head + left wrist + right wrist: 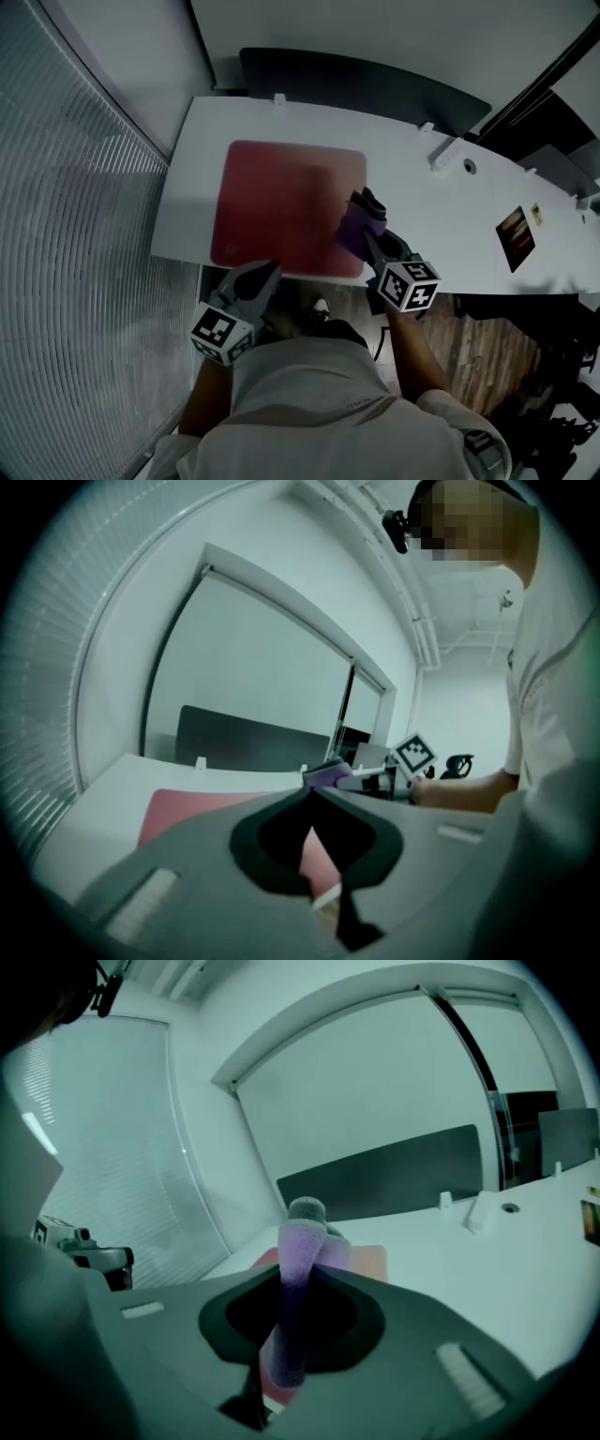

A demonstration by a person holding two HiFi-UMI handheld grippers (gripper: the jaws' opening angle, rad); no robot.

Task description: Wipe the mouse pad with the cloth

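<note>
Fuzzy purple cloth (354, 230) clamped in my right gripper (302, 1262), at the mouse pad's (281, 202) right edge.
Pad: flat, dull-red rounded square on smooth white desk (431, 220); my left gripper's (314, 797) jaws meet, empty.

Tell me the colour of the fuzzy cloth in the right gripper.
Purple, greyish at its top end. The fuzzy purple cloth shows best in the right gripper view.

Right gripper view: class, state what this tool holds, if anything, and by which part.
The right tool grips the purple cloth, pinched at a bunched fold, with one end poking out in front. The left tool holds nothing.
</note>
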